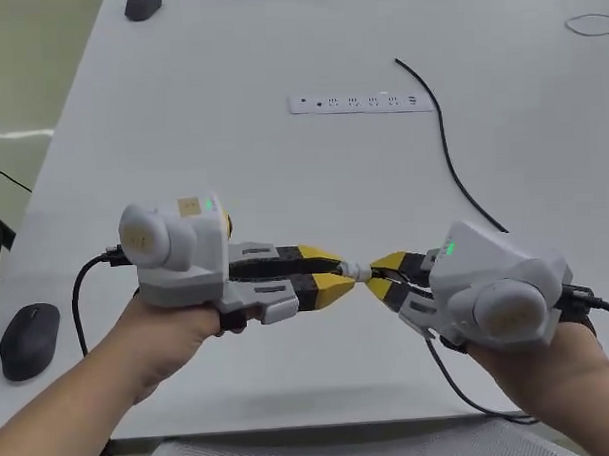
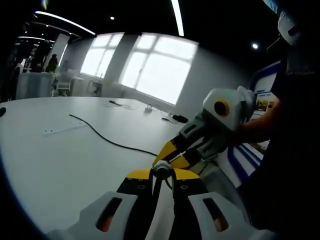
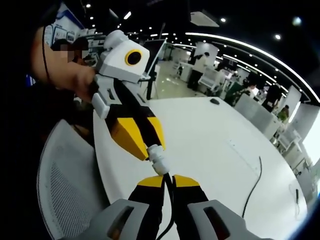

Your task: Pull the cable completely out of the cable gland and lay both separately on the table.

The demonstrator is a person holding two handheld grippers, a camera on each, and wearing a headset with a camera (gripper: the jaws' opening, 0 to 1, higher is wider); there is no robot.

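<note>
Left gripper clamped on white cable gland, mid-air over near table edge, 6 o'clock of power strip. Right gripper pinched tight on black cable, end seated in gland. Jaw tips almost touching.

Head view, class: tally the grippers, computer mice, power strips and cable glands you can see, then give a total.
Grippers: 2, left gripper, right gripper
Mice: 2
Power strip: 1
Cable gland: 1
Total: 6

Left tongs and right tongs held level, tips facing, almost touching, both clamped closed
</note>
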